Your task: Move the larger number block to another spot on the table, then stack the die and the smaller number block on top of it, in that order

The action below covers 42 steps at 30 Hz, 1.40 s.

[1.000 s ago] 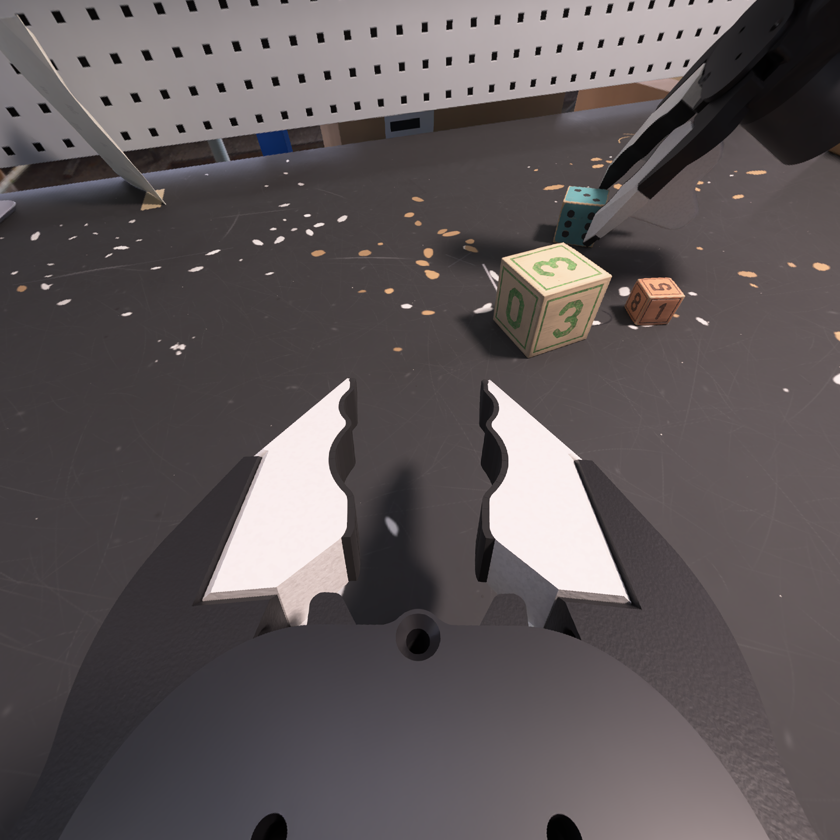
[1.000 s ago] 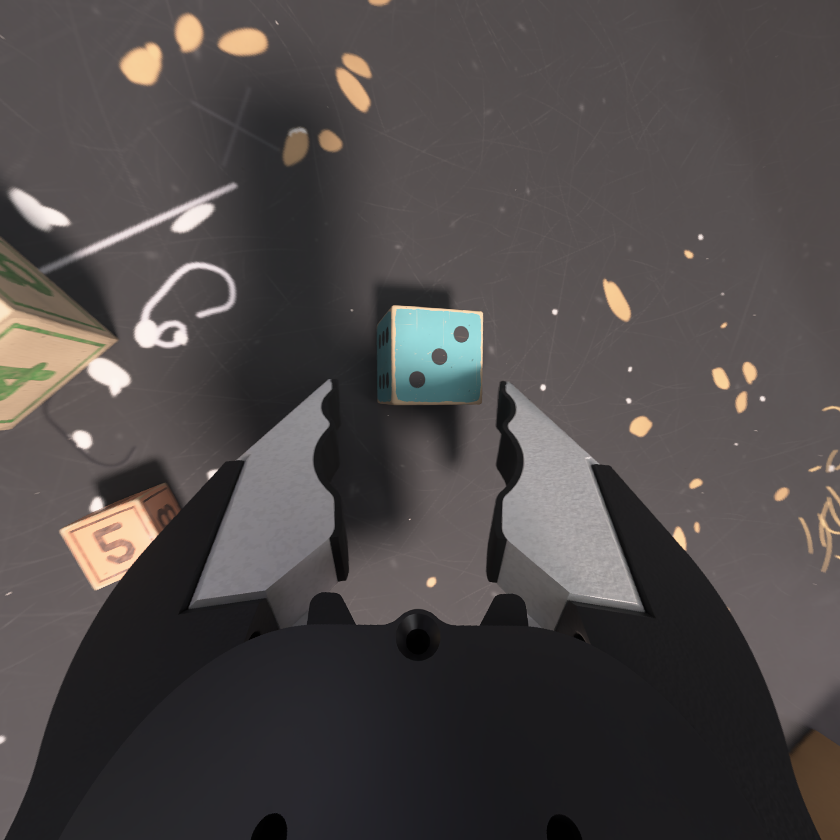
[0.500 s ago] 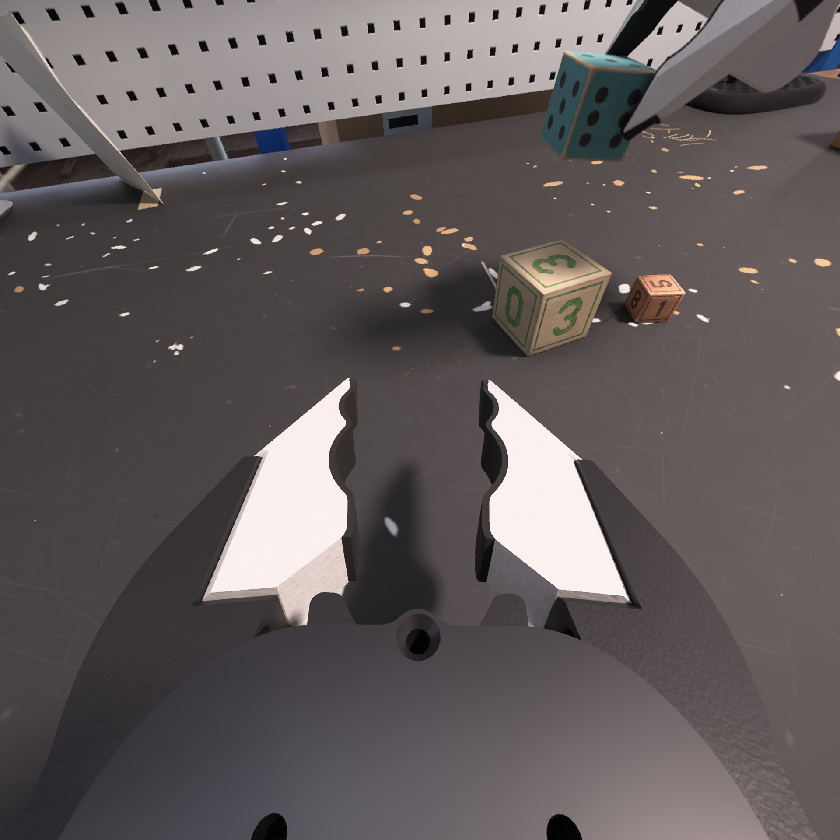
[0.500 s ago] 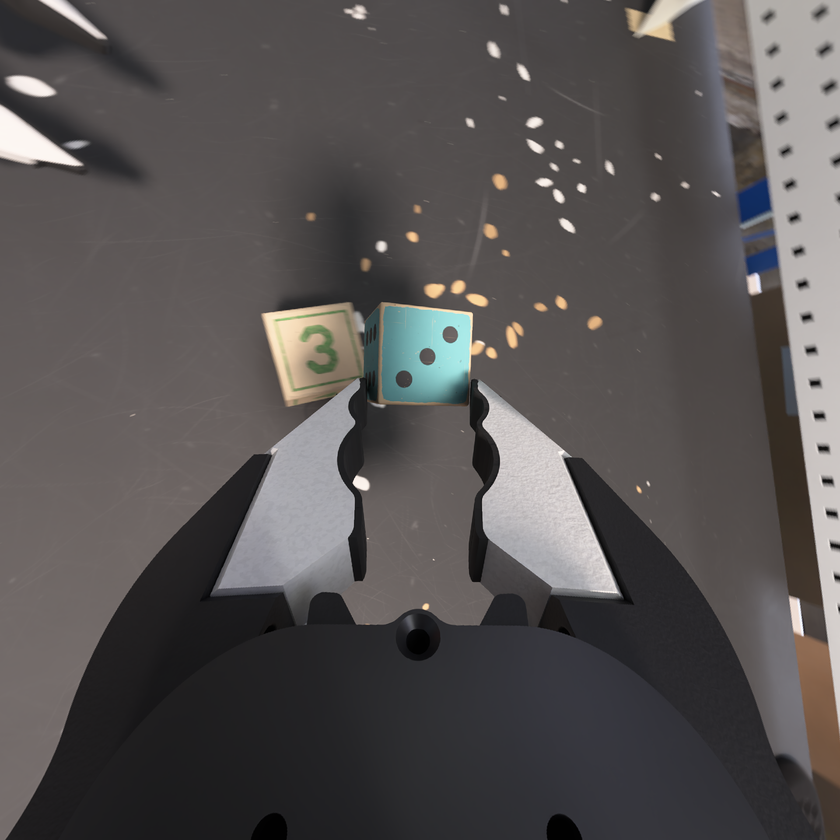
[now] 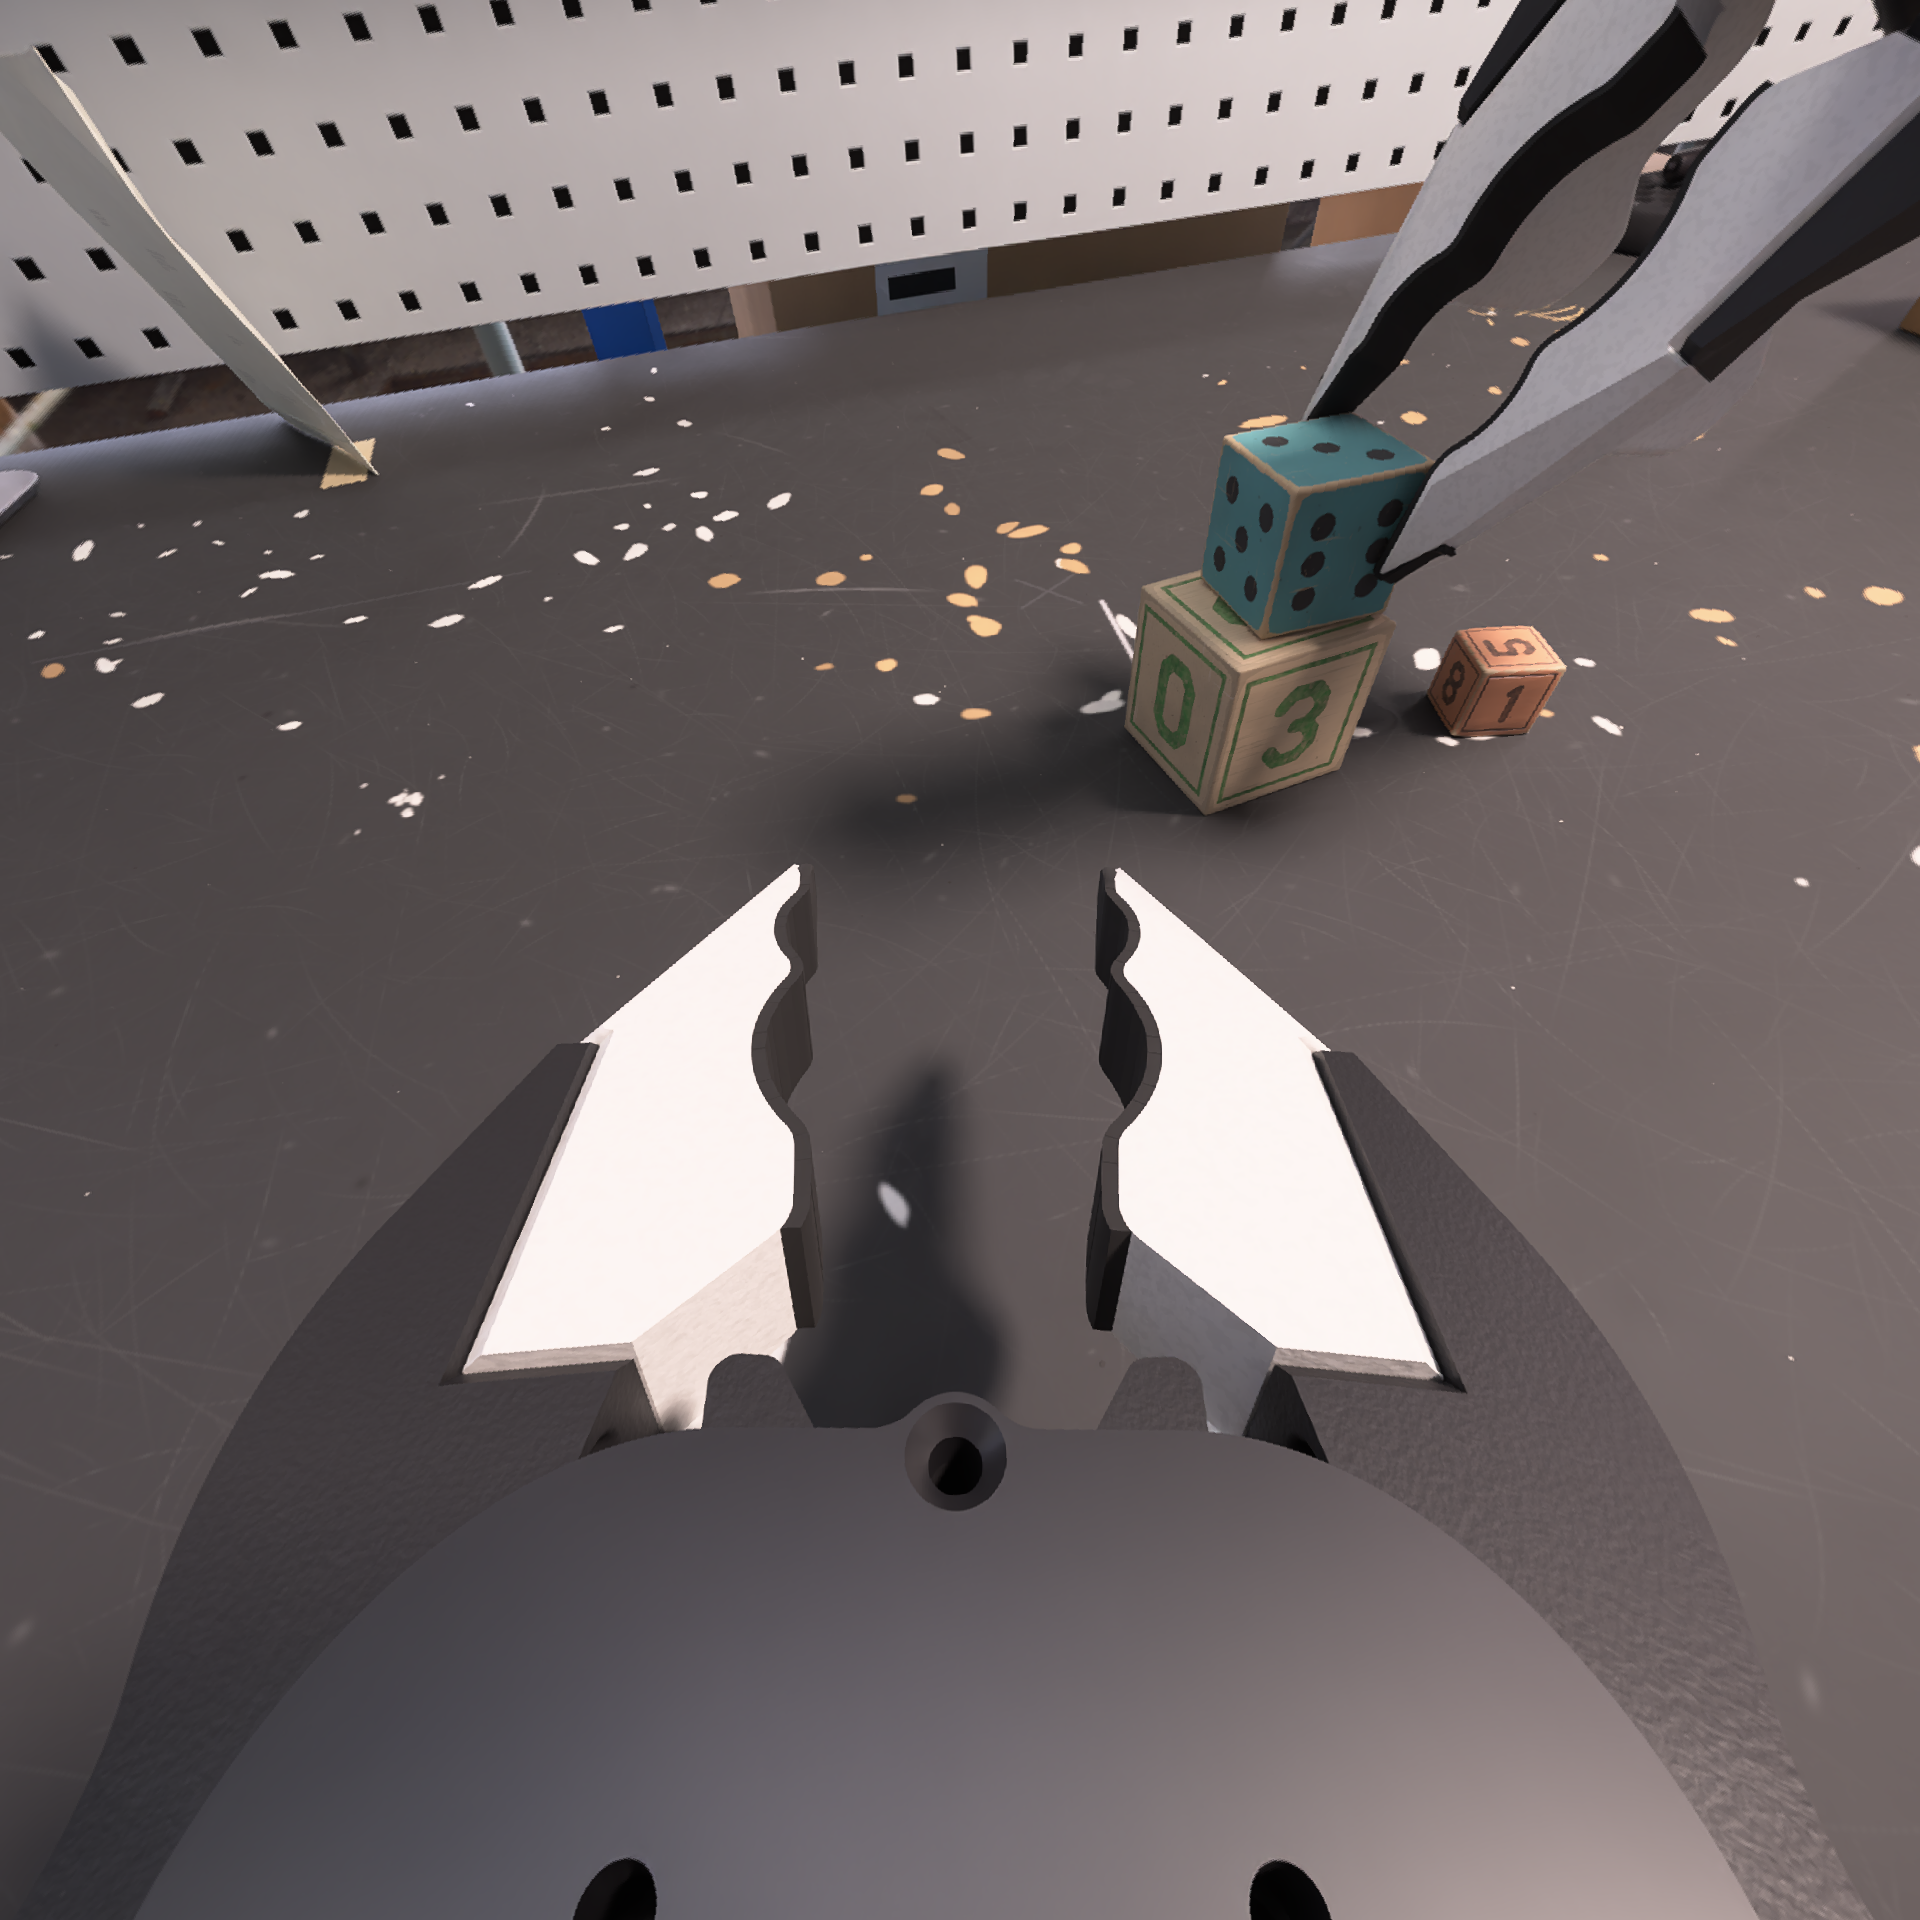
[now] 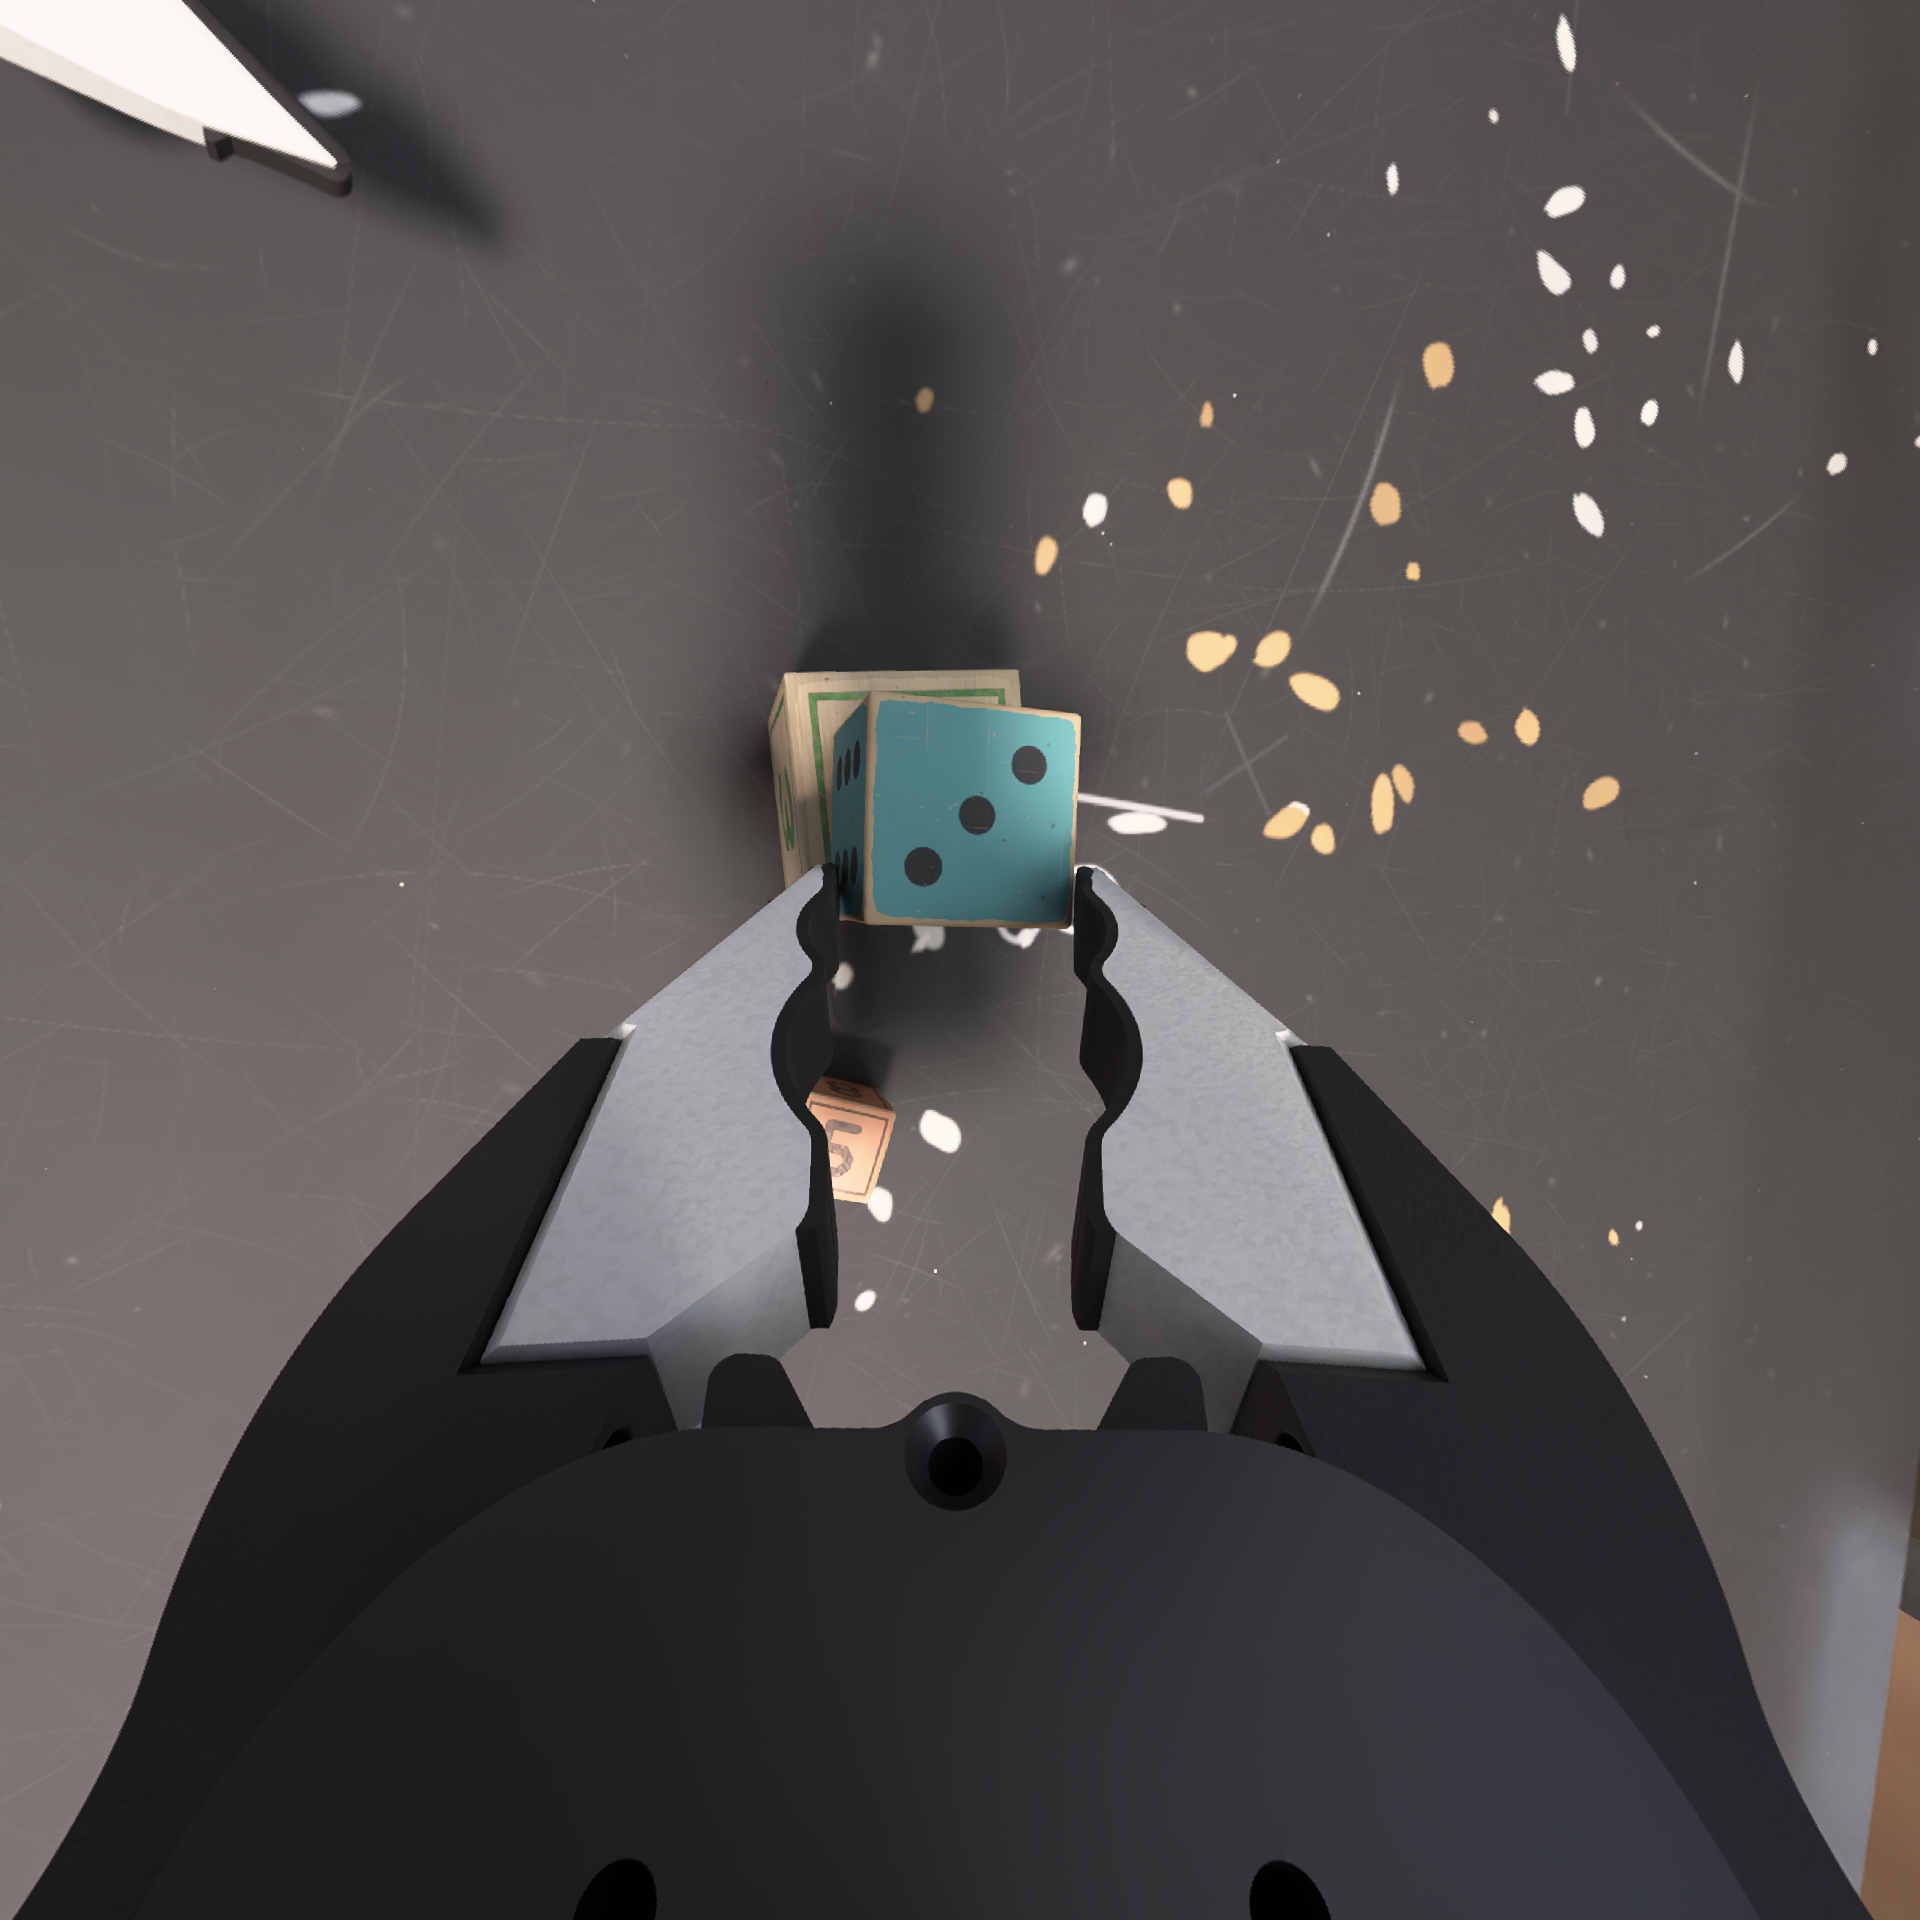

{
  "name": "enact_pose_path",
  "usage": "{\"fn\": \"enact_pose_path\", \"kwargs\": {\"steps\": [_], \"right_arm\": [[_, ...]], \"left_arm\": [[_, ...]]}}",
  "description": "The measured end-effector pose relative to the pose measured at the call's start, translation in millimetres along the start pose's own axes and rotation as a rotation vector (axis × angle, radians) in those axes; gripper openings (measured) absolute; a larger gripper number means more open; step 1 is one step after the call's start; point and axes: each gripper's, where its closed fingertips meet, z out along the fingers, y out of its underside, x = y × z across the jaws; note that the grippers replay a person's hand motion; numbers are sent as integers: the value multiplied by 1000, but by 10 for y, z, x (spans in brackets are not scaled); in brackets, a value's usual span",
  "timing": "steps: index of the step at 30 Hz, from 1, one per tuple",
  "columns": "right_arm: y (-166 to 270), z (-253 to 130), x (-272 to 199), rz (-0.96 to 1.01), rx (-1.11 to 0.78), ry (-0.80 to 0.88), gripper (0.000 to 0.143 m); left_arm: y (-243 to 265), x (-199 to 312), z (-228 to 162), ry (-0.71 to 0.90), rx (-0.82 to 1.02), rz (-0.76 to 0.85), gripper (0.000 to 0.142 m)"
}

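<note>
The teal die [image 5: 1309, 520] rests on top of the larger tan number block with green digits [image 5: 1247, 707], set off toward the block's right side and slightly tilted. My right gripper [image 5: 1371, 483] comes down from the upper right and is shut on the die. In the right wrist view the die [image 6: 971, 816] sits between my right gripper's [image 6: 956, 883] fingertips, with the larger block [image 6: 894, 696] showing under it. The small orange number block [image 5: 1496, 681] lies on the table just right of the stack; it also shows in the right wrist view [image 6: 857, 1143]. My left gripper [image 5: 954, 883] is open and empty, low over the table, well short and left of the stack.
A white pegboard wall [image 5: 727, 156] closes the table's far edge, with a slanted white brace [image 5: 177, 270] at the far left. The dark tabletop [image 5: 520, 831] has white and orange paint flecks. My left gripper's fingertip [image 6: 208, 94] shows at the top left of the right wrist view.
My right gripper closed on the die on the table, lifted it high, then carried it over and lowered it onto the larger block. The left gripper and both number blocks stayed still.
</note>
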Motion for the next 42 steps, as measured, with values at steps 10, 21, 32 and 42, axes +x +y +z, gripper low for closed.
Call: {"fn": "enact_pose_path", "kwargs": {"steps": [10,21,32,42], "right_arm": [[23,-134,53,-15,21,58,63],[682,-339,-101,290,10,155,63],[881,82,-293,281,-98,51,28],[-60,-642,127,14,94,151,28]], "left_arm": [[1,3,2,1,-2,2,54],[9,6,7,7,-9,0,54],[9,7,3,2,-9,7,54],[12,9,3,2,-11,10,54]]}}
